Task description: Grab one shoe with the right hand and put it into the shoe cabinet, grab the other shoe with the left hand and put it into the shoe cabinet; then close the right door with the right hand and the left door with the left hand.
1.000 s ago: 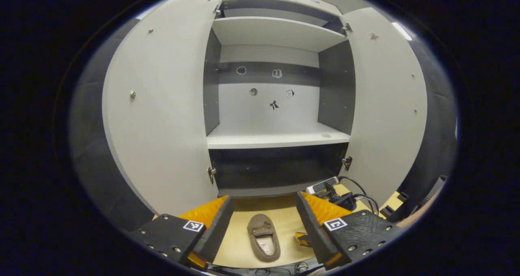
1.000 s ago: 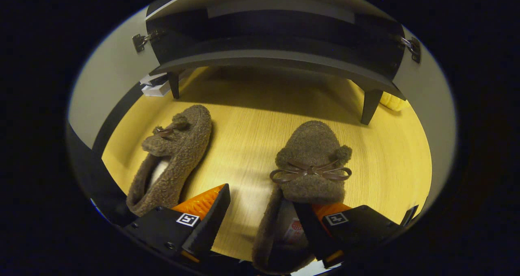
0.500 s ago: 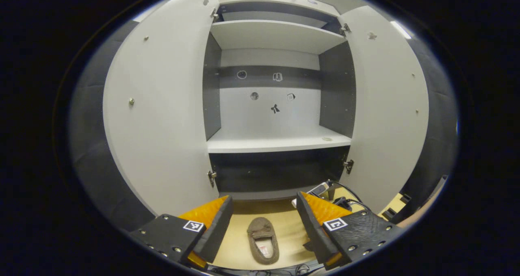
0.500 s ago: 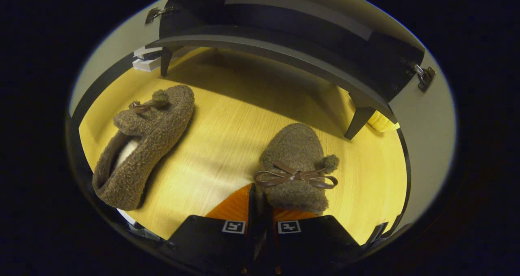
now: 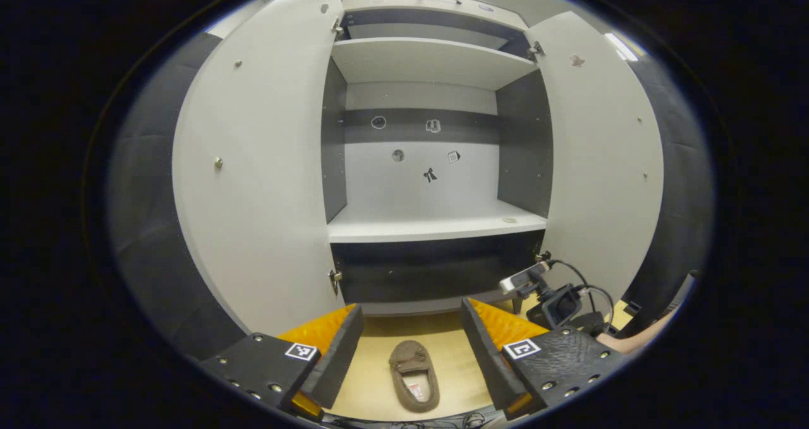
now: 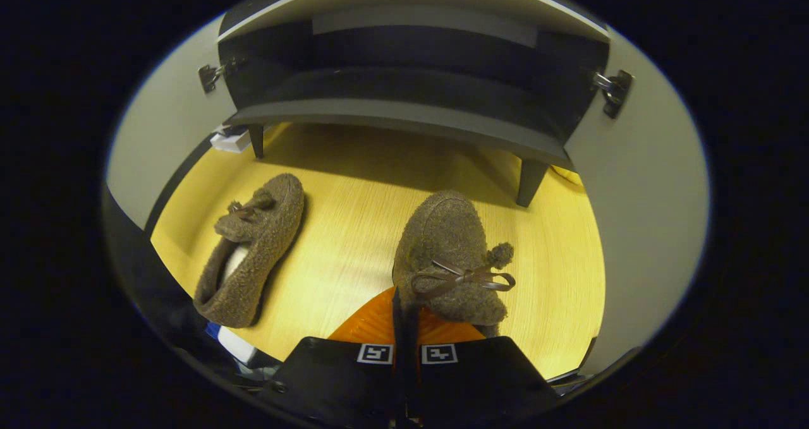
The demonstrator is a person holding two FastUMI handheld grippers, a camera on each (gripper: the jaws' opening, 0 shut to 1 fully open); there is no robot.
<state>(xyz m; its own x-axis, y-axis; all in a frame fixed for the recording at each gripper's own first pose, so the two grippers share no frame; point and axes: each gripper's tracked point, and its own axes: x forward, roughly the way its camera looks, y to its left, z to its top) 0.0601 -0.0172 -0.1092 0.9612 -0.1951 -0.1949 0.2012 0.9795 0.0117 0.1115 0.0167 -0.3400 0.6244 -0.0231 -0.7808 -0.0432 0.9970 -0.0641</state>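
Right claw (image 6: pixel 404 306) is drawn together, both fingers clamped on the heel end of a brown fuzzy shoe (image 6: pixel 450 255); the toe points toward the shoe cabinet (image 6: pixel 404 110) and a thin brown bow lies across the upper. The shoe's toe sits over the yellow wooden floor (image 6: pixel 354 227), just in front of the cabinet's front right leg (image 6: pixel 528 179); whether the sole is off the floor I cannot tell. The second shoe (image 6: pixel 253 249) lies on the floor toward the left edge of the right gripper view, well apart from the gripped one, tilted with its toe toward the cabinet's front left leg (image 6: pixel 256 141). In the left gripper view, the left claw (image 5: pixel 411 344) is held with fingers wide apart and nothing between them; one shoe (image 5: pixel 414 375) is seen on the floor below, in the gap between the fingers but far beneath them. Both cabinet doors stand open: left door (image 5: pixel 259 182), right door (image 5: pixel 600 163). Middle shelf (image 5: pixel 436 223) is bare apart from a small mark near its right edge. The other gripper, with its cables (image 5: pixel 556 296), shows low at the right of the left gripper view, near the base of the right door.
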